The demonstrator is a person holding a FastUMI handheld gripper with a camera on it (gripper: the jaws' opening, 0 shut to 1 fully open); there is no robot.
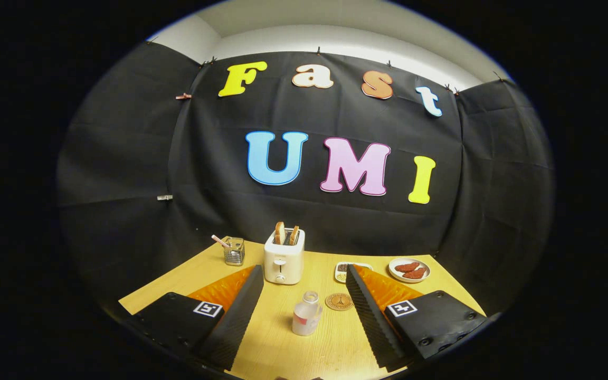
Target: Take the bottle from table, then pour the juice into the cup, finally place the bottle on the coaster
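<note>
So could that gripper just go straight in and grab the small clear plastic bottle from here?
Probably yes. The gripper is open, and the small clear plastic bottle stands upright between its fingers on the wooden table, nothing blocking. The round brown coaster sits just beside it.

A staged booth dressed as a breakfast corner, not a lived-in kitchen: black cloth clipped up as walls on three sides (124,158), with a plain white wall and ceiling above. Set out on the light wooden table (188,277) like props: a cream two-slot toaster with bread slices standing in it (283,256), a small wire-mesh cup holding a stick (234,250), a white round plate of reddish-brown food pieces (409,269), a small white dish (343,271), a round brown coaster (339,301) and a small clear plastic bottle (306,314).
</note>
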